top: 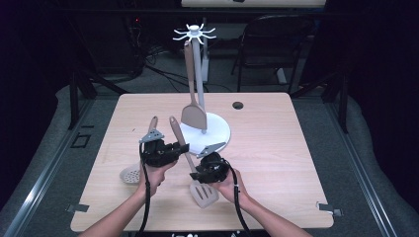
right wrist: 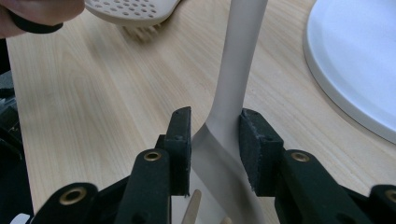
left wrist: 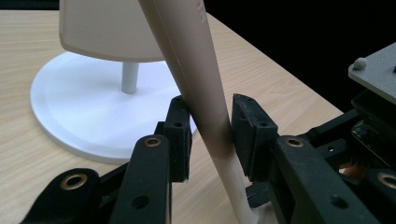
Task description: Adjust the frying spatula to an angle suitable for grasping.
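On the light wooden table [top: 276,148] by the round white rack base [top: 217,132], I hold the tan slotted spatula [top: 203,194]. My left gripper [left wrist: 208,128] pinches its long handle. My right gripper [right wrist: 215,135] squeezes the neck, just above the blade.

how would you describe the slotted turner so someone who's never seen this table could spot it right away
Start at the white hanging stand in the middle of the wooden table. Just in front of its round base, both grippers, left gripper and right gripper, clamp one beige utensil: the slotted turner. Its flat head has long slits, unlike the round skimmer with small holes to its left and the solid spatula hanging on the stand.
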